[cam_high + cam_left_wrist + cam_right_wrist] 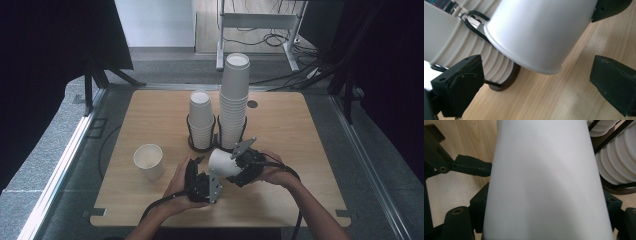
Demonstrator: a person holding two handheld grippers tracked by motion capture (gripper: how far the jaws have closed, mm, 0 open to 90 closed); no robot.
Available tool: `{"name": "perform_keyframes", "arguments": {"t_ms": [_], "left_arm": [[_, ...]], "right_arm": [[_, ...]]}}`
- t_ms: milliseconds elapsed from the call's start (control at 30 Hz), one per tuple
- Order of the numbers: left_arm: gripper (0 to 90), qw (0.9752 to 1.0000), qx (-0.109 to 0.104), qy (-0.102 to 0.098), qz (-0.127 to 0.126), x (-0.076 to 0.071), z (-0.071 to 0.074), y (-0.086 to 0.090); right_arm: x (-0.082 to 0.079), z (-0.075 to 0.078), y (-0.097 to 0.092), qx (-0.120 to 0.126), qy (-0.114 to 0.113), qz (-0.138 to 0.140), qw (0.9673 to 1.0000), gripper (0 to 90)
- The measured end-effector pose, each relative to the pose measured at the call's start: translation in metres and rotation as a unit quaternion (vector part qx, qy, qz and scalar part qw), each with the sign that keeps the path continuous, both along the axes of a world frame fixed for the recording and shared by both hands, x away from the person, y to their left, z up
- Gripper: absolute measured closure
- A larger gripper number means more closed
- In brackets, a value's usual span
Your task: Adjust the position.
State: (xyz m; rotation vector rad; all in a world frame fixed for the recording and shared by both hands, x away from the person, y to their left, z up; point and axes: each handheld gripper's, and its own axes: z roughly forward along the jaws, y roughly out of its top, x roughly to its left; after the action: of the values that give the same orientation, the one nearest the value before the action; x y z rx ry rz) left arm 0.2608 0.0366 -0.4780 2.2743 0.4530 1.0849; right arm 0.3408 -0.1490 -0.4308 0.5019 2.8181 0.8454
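Wooden table [150, 200] is carrying cup stacks [234, 100]; near them, right gripper [235, 167] is pinching a cup [223, 162], left gripper [202, 172] is spreading open.

Table [150, 120]: light wood grain, matt. Held paper cup [223, 163] is smooth, white, slight sheen; the stacked cups [235, 100] behind it have ribbed rims, in black wire holders [200, 145]. Gripper jaw pads look matt black, rough-edged.
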Motion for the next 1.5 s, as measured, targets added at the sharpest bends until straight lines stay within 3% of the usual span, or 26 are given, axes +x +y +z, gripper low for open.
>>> {"name": "perform_keyframes", "arguments": {"t_ms": [200, 233, 267, 333, 400, 433, 567, 600, 667, 800, 967, 1000, 1100, 1233, 1300, 1333, 1367, 1500], "left_arm": [[0.3, 0.9993, -0.030, 0.022, 0.005, 0.001, 0.000, 0.006], [0.4, 0.9984, -0.047, 0.032, 0.006, 0.002, 0.000, 0.008], [0.5, 0.9984, -0.047, 0.032, 0.006, 0.002, 0.000, 0.008], [1.6, 0.9963, -0.070, 0.050, 0.006, 0.002, 0.000, 0.011], [2.7, 0.9954, -0.077, 0.057, 0.004, 0.002, 0.000, 0.013], [3.0, 0.9929, -0.096, 0.070, 0.003, 0.002, -0.001, 0.015], [4.4, 0.9882, -0.122, 0.092, 0.006, 0.004, -0.002, 0.019], [4.5, 0.9882, -0.122, 0.092, 0.006, 0.004, -0.002, 0.019], [4.8, 0.9858, -0.134, 0.100, 0.006, 0.004, -0.001, 0.022], [5.6, 0.9775, -0.169, 0.126, -0.002, 0.005, 0.004, 0.026], [6.2, 0.9710, -0.194, 0.139, 0.003, 0.006, 0.006, 0.030], [6.4, 0.9710, -0.194, 0.139, 0.003, 0.006, 0.006, 0.030], [6.5, 0.9663, -0.207, 0.153, 0.010, 0.009, 0.006, 0.030], [7.3, 0.9591, -0.227, 0.169, 0.014, 0.011, 0.008, 0.030], [7.6, 0.9541, -0.242, 0.176, 0.016, 0.012, 0.009, 0.032], [8.0, 0.9541, -0.242, 0.176, 0.016, 0.012, 0.009, 0.032], [8.4, 0.9501, -0.253, 0.181, 0.018, 0.013, 0.009, 0.034], [8.9, 0.9464, -0.263, 0.186, 0.022, 0.014, 0.008, 0.036]], "right_arm": [[-0.002, -0.002, -0.003, 0.029, -0.001, -0.011, 0.9995, 21.6], [-0.002, -0.002, -0.005, 0.043, -0.003, -0.015, 0.9990, 21.6], [-0.003, -0.003, -0.005, 0.050, -0.001, -0.017, 0.9986, 21.6], [-0.003, -0.004, -0.007, 0.065, -0.001, -0.021, 0.9977, 21.6], [-0.004, -0.005, -0.009, 0.083, -0.002, -0.021, 0.9964, 21.6], [-0.005, -0.005, -0.010, 0.094, -0.002, -0.023, 0.9953, 21.6], [-0.006, -0.009, -0.013, 0.121, -0.003, -0.036, 0.9920, 21.6], [-0.006, -0.009, -0.013, 0.121, -0.003, -0.036, 0.9920, 21.6], [-0.007, -0.013, -0.014, 0.137, -0.005, -0.040, 0.9898, 21.5], [-0.010, -0.016, -0.015, 0.153, -0.014, -0.048, 0.9870, 21.5], [-0.017, -0.019, -0.018, 0.174, -0.028, -0.066, 0.9821, 21.5], [-0.019, -0.020, -0.019, 0.179, -0.029, -0.069, 0.9809, 21.5], [-0.021, -0.023, -0.022, 0.195, -0.031, -0.078, 0.9772, 21.5], [-0.026, -0.024, -0.023, 0.209, -0.038, -0.089, 0.9731, 21.5], [-0.028, -0.025, -0.024, 0.216, -0.043, -0.092, 0.9710, 21.5], [-0.029, -0.025, -0.024, 0.219, -0.043, -0.094, 0.9702, 21.5], [-0.030, -0.025, -0.024, 0.222, -0.044, -0.095, 0.9694, 21.5], [-0.032, -0.028, -0.023, 0.236, -0.045, -0.098, 0.9658, 21.5]]}}
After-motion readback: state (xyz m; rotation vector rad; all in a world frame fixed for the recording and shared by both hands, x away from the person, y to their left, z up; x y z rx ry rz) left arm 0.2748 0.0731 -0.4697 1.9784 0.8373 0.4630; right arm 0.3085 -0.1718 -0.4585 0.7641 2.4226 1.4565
